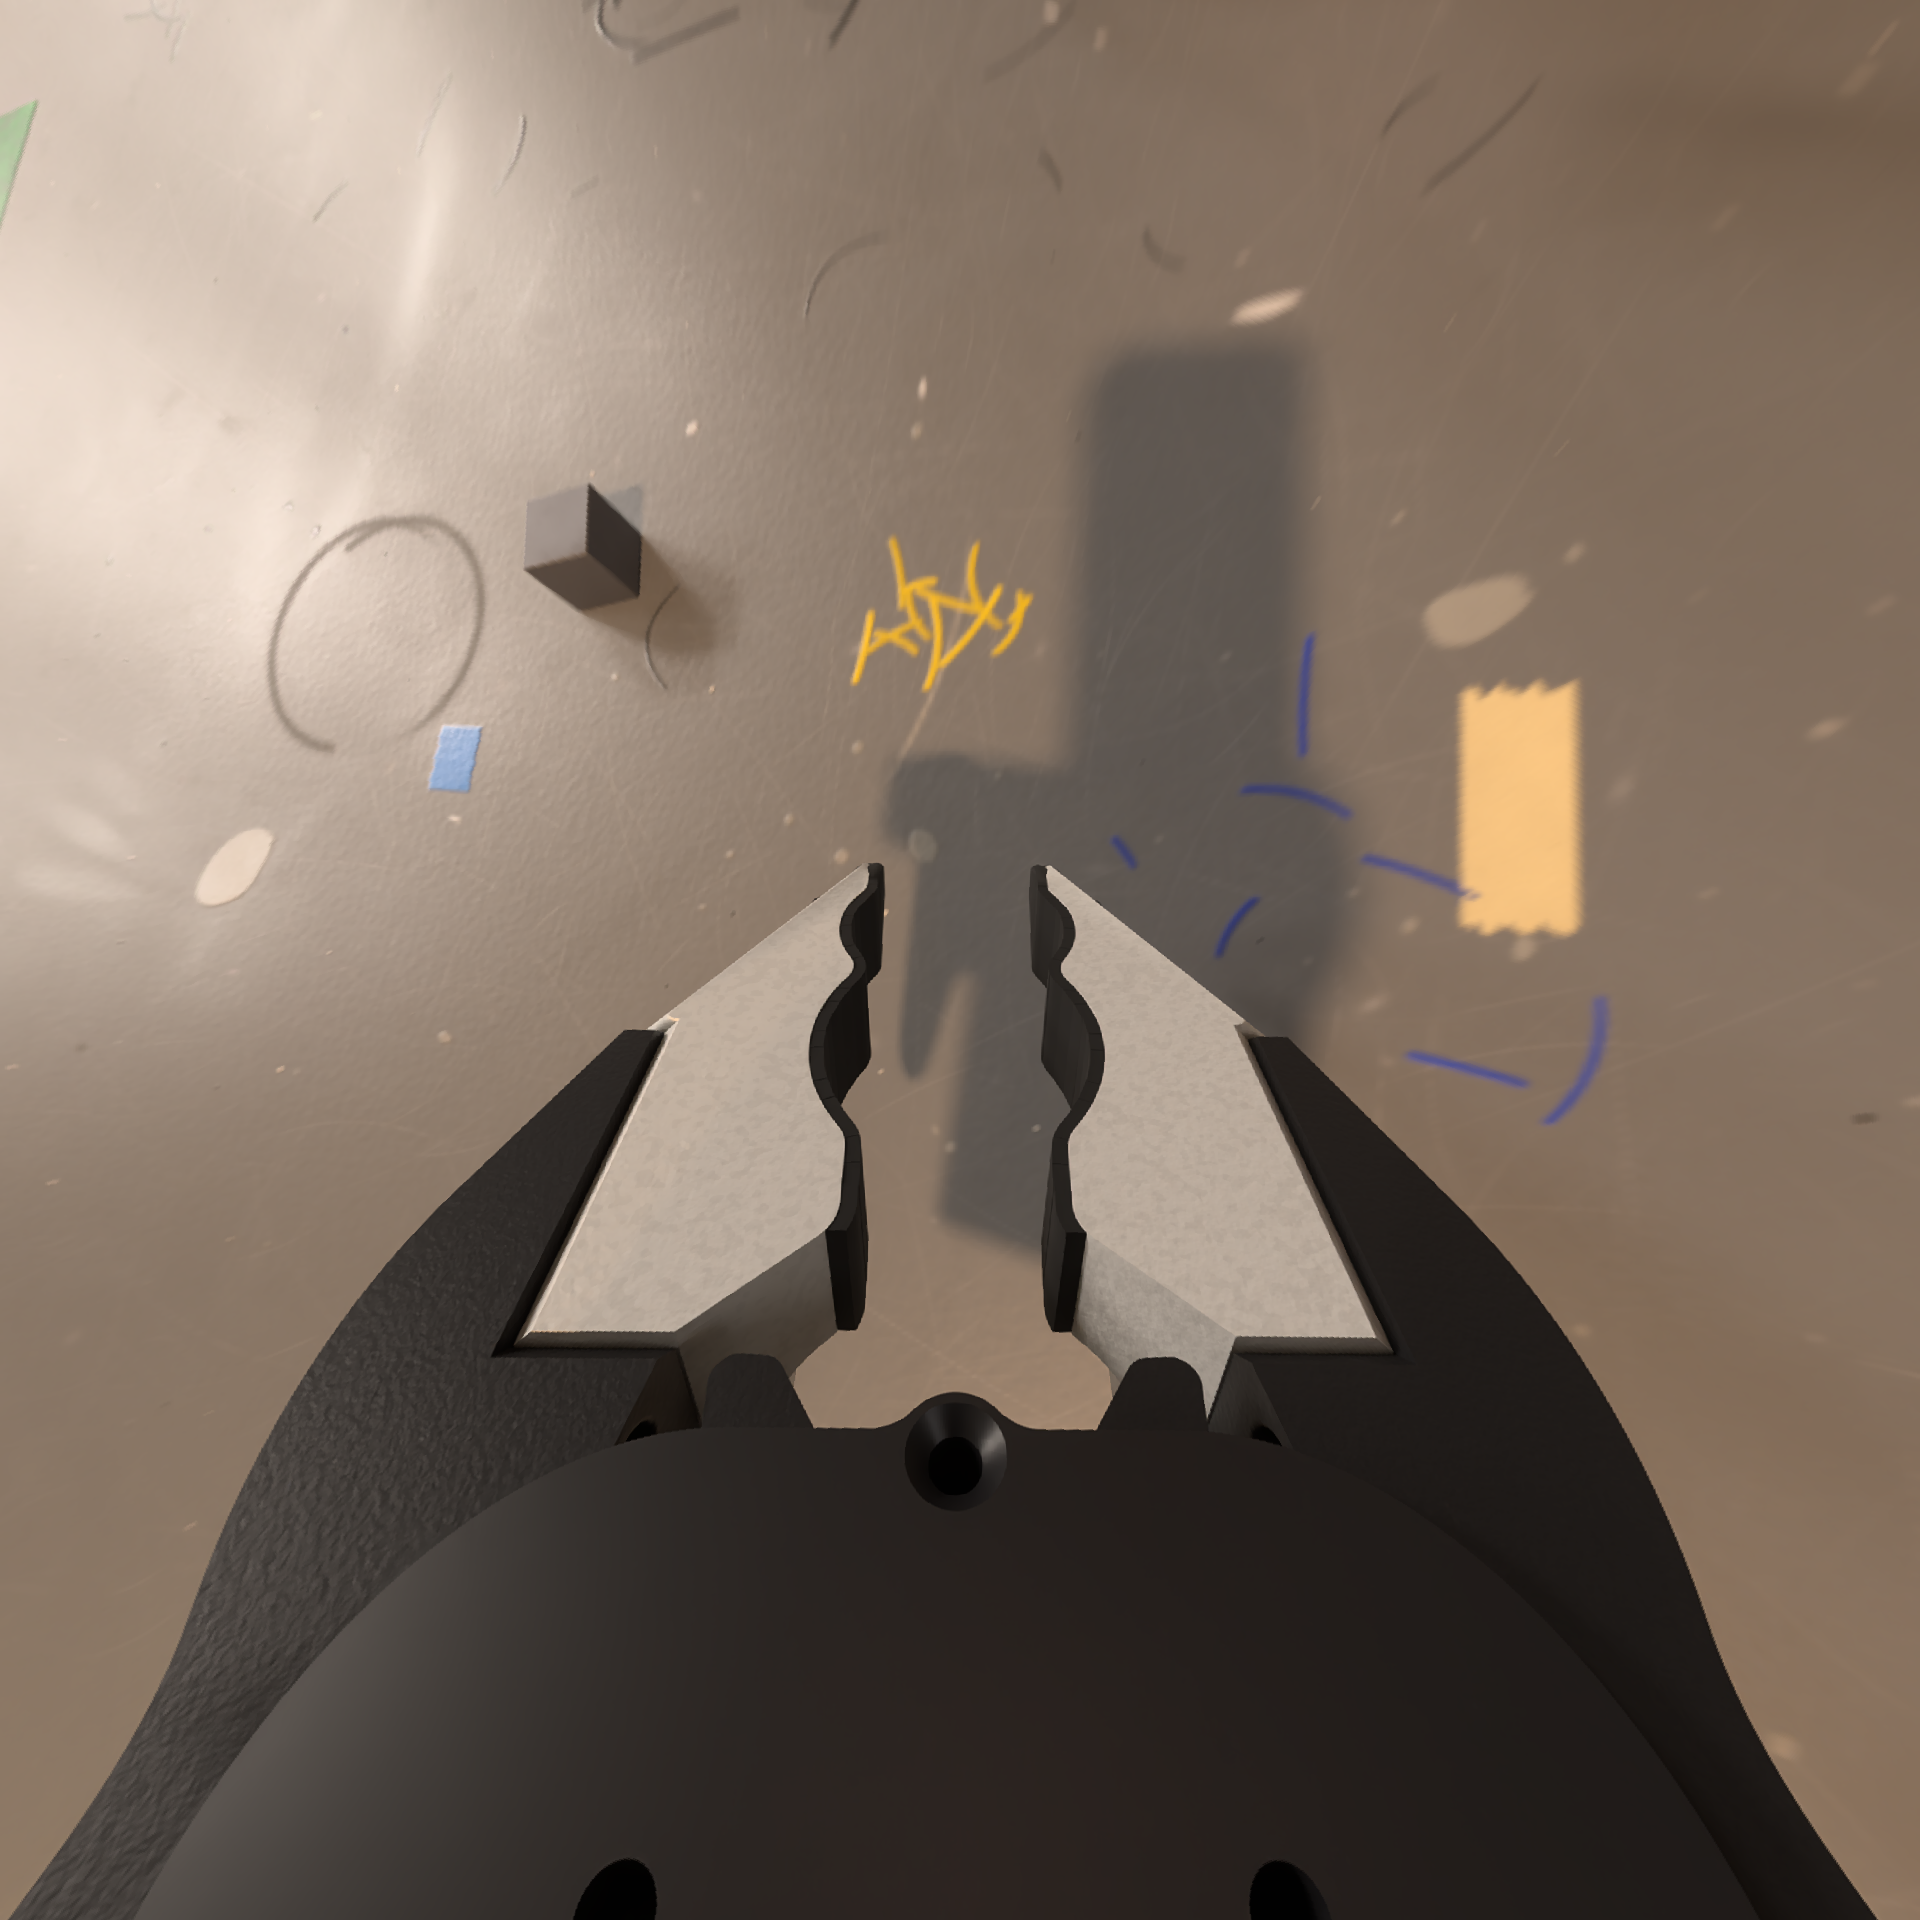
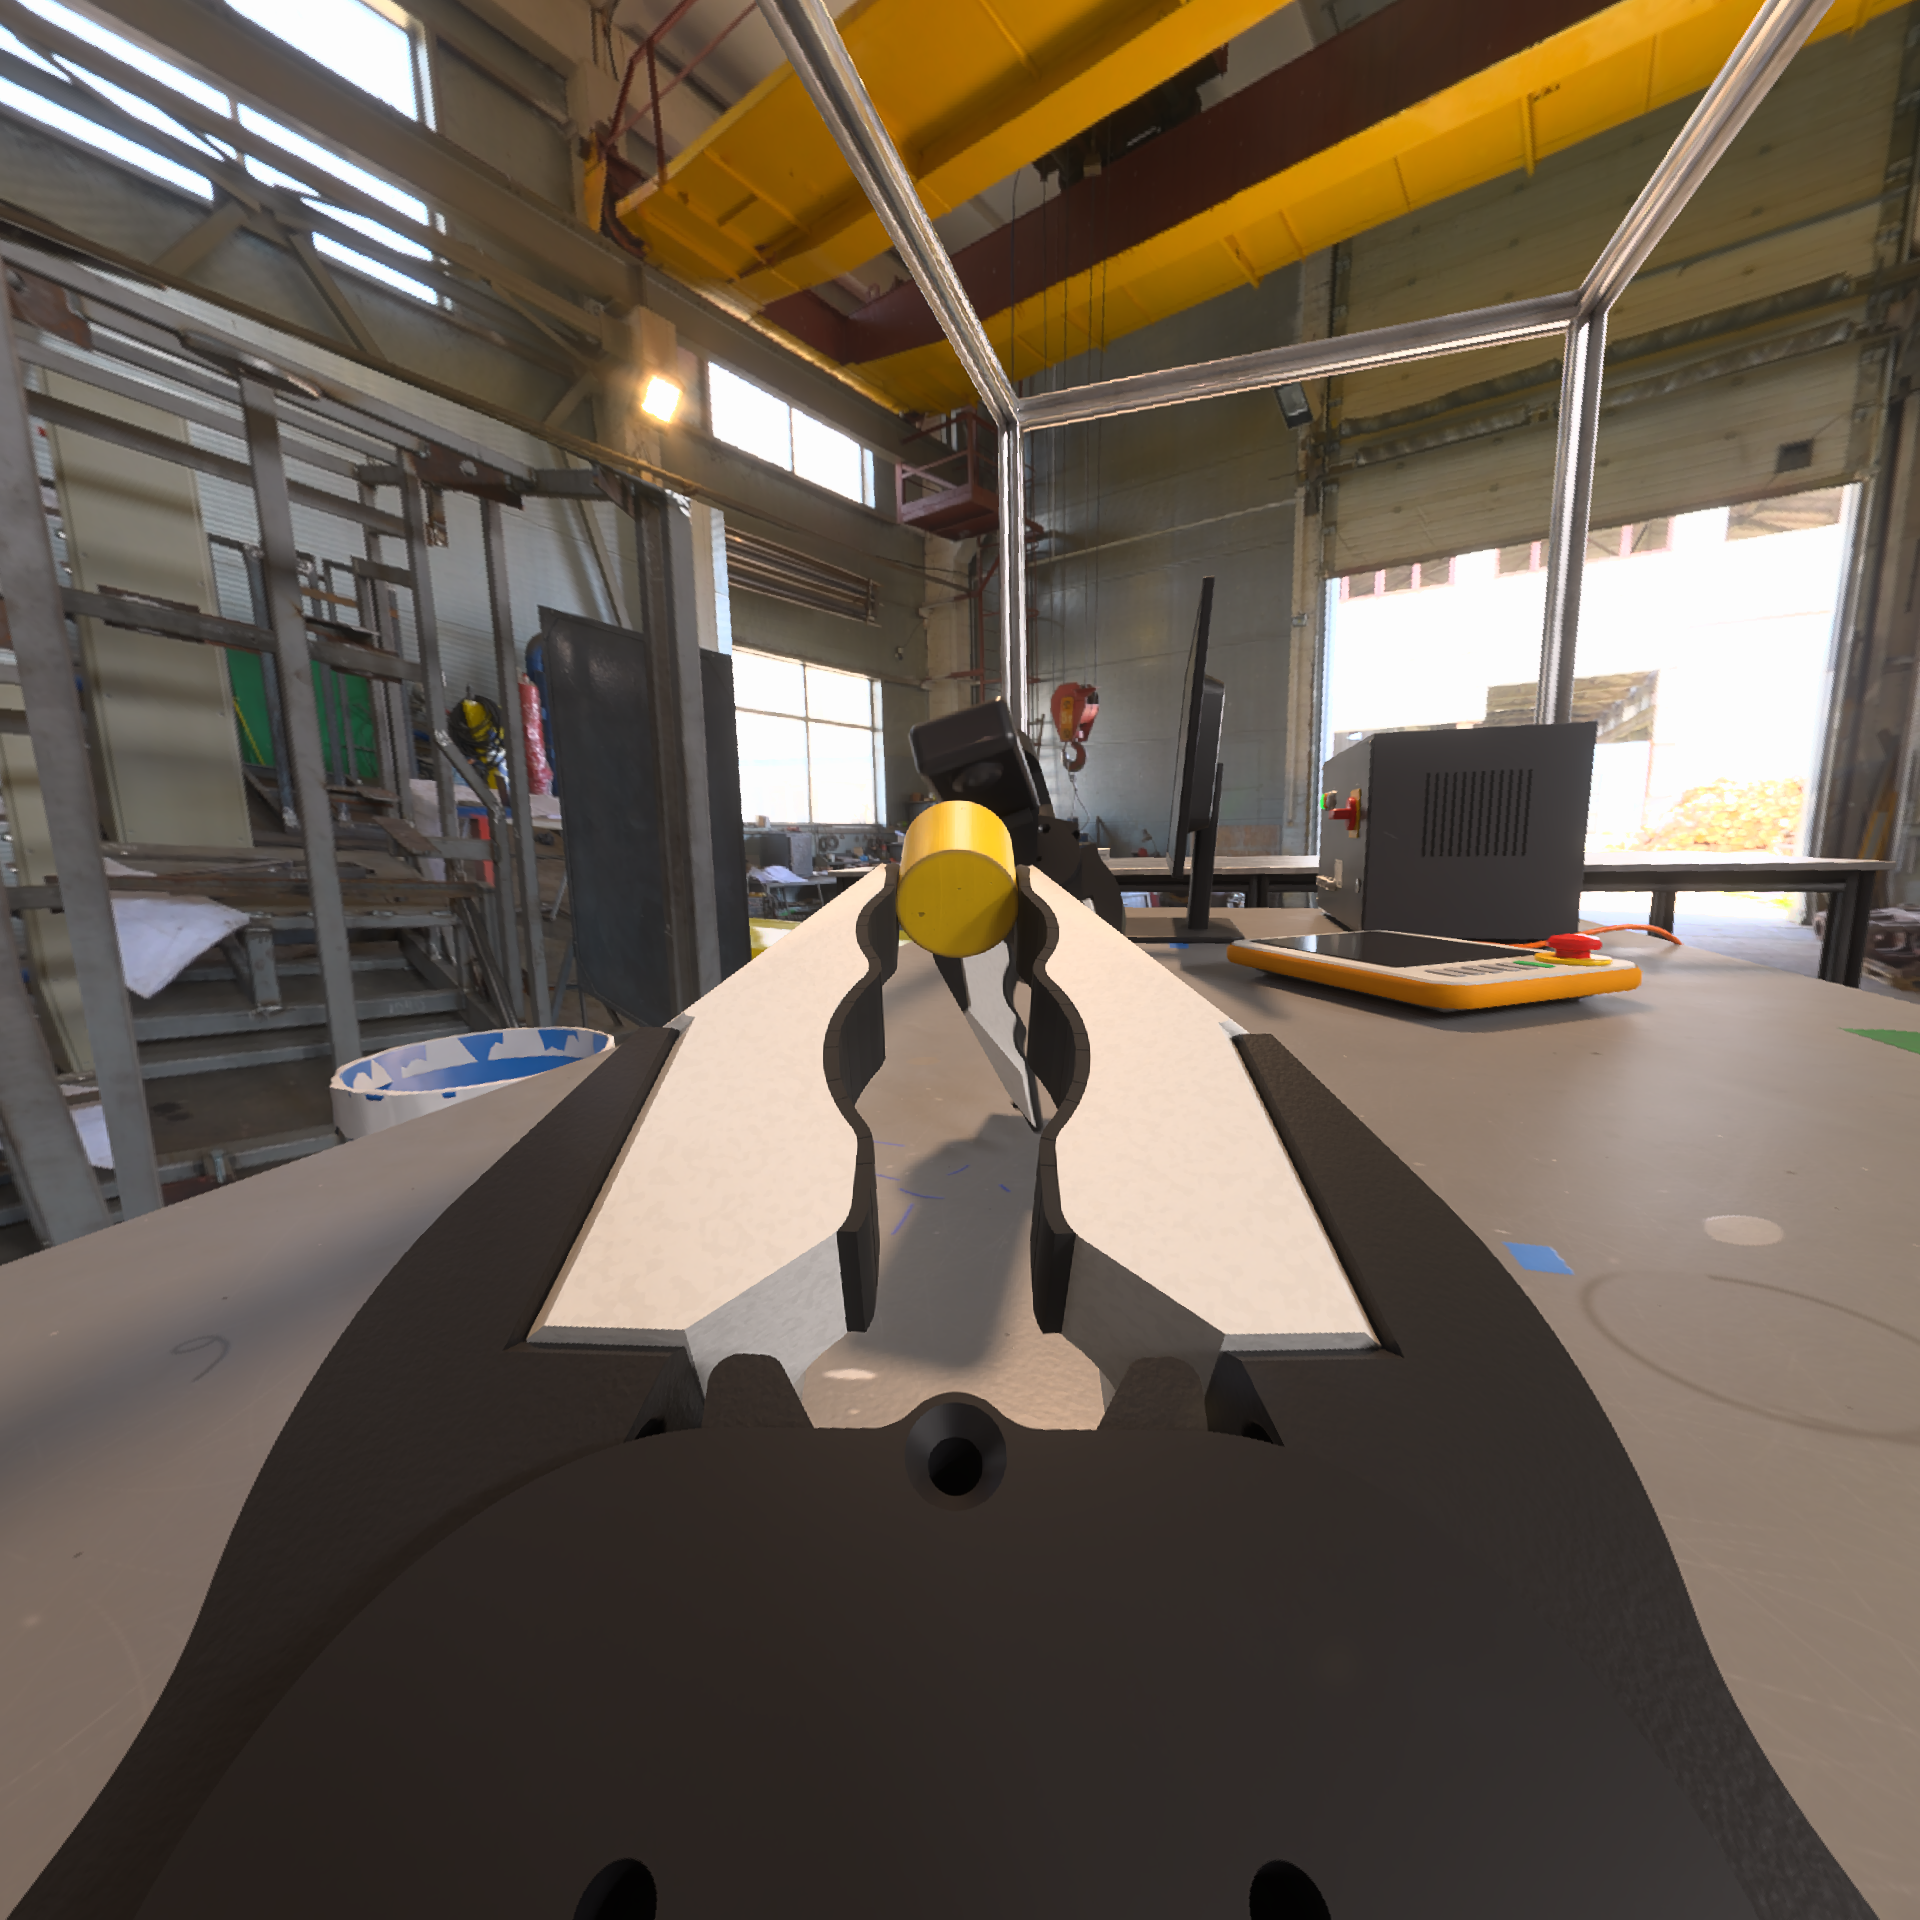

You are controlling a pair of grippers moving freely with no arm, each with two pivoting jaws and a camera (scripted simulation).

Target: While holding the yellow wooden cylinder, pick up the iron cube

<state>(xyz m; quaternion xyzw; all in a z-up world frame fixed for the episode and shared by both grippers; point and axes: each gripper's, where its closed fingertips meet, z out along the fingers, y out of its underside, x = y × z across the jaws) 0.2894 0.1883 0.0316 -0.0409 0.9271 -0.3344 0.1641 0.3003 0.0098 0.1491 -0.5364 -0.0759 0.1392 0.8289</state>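
Note:
In the left wrist view, the iron cube (image 1: pixel 584 547) is a small dark grey block resting on the table, up and to the left of my left gripper (image 1: pixel 956 883). That gripper hangs above the table, open and empty, looking down at it. In the right wrist view, my right gripper (image 2: pixel 958 883) is shut on the yellow wooden cylinder (image 2: pixel 956 879), held crosswise at the fingertips above the table, its round end facing the camera. The other gripper (image 2: pixel 987 769) shows just behind the cylinder, pointing down at the table.
The grey table (image 1: pixel 312 312) bears marks: a drawn ring (image 1: pixel 376 634), blue tape (image 1: pixel 456 757), yellow scribble (image 1: pixel 940 615), orange tape (image 1: pixel 1519 808). In the right wrist view, a yellow pendant (image 2: pixel 1434 966), a grey box (image 2: pixel 1460 821), a monitor (image 2: pixel 1200 769) and a white-blue bowl (image 2: pixel 468 1070) stand around.

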